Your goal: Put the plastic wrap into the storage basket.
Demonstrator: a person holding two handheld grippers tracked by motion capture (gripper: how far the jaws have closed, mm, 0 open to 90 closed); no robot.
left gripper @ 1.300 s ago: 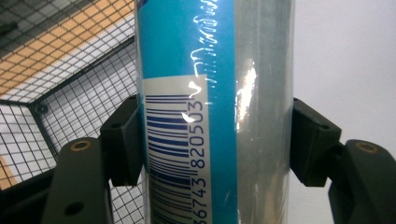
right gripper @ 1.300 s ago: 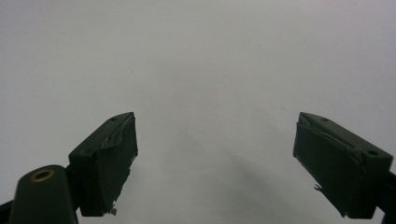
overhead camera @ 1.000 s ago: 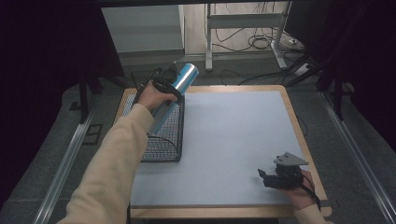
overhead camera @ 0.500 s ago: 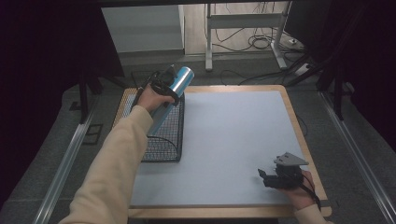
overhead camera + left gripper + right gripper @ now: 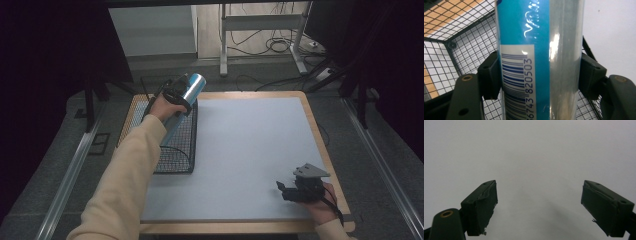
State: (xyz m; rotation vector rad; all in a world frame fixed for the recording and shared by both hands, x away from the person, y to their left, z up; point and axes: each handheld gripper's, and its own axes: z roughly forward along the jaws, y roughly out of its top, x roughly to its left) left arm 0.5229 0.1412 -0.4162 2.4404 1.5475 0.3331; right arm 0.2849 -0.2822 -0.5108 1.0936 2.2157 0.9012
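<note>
From the high view we see the left gripper (image 5: 176,96) clamped on a blue tube (image 5: 186,95), tilted above the far end of a black wire basket (image 5: 176,150) at the left of the white table (image 5: 250,150). The tube's lower end seems to dip into the basket, though we cannot be sure. The right gripper (image 5: 292,190) sits near the table's front right corner. In the left gripper view the jaws press both sides of the tube, barcode facing us, mesh behind. In the right gripper view the jaws stand wide apart over bare tabletop.
</note>
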